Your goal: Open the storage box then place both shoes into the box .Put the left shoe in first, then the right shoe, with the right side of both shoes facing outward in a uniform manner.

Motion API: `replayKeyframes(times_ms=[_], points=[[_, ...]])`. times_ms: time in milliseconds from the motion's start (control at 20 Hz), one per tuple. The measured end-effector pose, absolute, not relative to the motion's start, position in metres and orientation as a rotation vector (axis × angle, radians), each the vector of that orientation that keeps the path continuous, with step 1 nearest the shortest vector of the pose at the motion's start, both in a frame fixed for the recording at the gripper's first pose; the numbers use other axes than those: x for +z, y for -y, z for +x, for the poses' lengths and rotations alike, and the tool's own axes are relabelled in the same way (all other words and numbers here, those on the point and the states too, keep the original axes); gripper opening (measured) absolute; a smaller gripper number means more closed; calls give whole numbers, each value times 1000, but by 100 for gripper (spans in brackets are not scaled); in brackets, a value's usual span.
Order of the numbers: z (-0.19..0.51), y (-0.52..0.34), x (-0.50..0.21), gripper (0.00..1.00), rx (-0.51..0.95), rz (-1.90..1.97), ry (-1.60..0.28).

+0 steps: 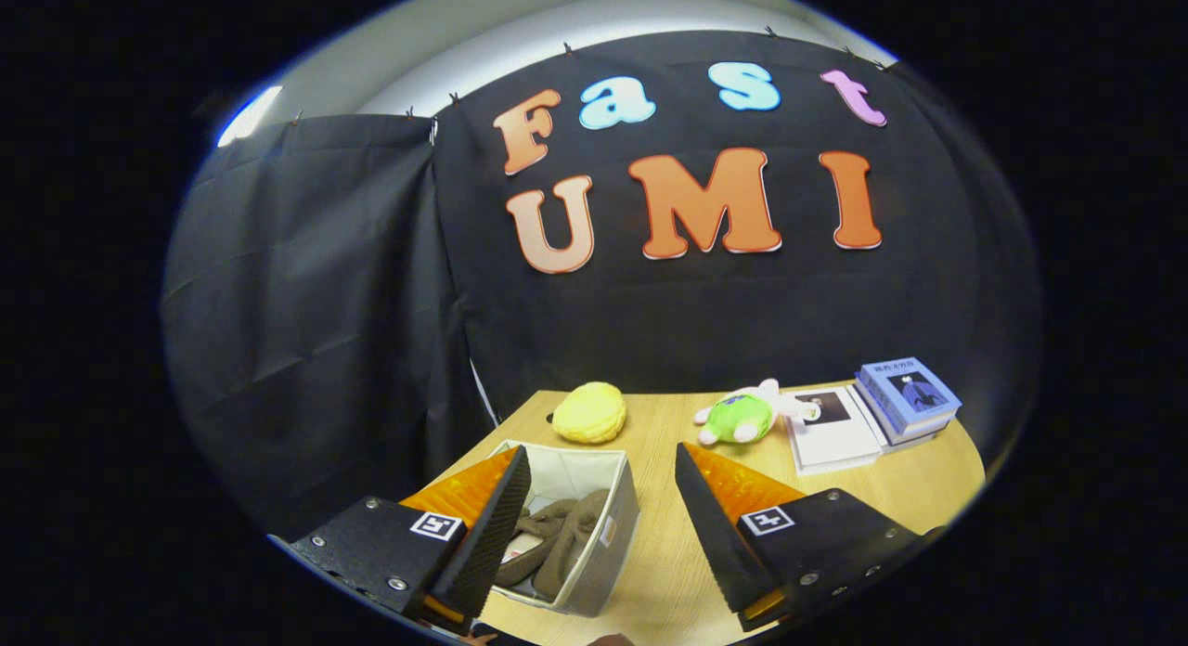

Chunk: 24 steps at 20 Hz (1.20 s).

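- We hold the gripper [603, 516] raised above the table [668, 572], its fingers spread wide and holding nothing.
- The storage box [608, 525] stands open just ahead of the left finger [483, 535]; both shoes [548, 535] lie inside it, side by side.
- We judge the placing step complete; the next move calls only for checking that both shoes face alike, which we cannot confirm from here.
- The surface is light wood. Beyond the box rest a yellow plush [589, 412], a green plush toy [742, 417] and stacked books [905, 400].
- Black cloth walls the booth.

Open grey storage box [608, 535], prob. two brown shoes [557, 535] inside
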<state>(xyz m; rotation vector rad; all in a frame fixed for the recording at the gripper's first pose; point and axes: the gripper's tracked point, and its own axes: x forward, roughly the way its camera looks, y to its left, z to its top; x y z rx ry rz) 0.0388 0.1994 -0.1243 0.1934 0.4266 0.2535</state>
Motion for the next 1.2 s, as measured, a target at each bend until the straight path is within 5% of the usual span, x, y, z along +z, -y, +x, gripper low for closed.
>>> replayKeyframes(times_ms=[600, 1200], points=[[15, -83, -54, 97, 173, 140, -117], [12, -14, -55, 97, 50, 113, -60]])
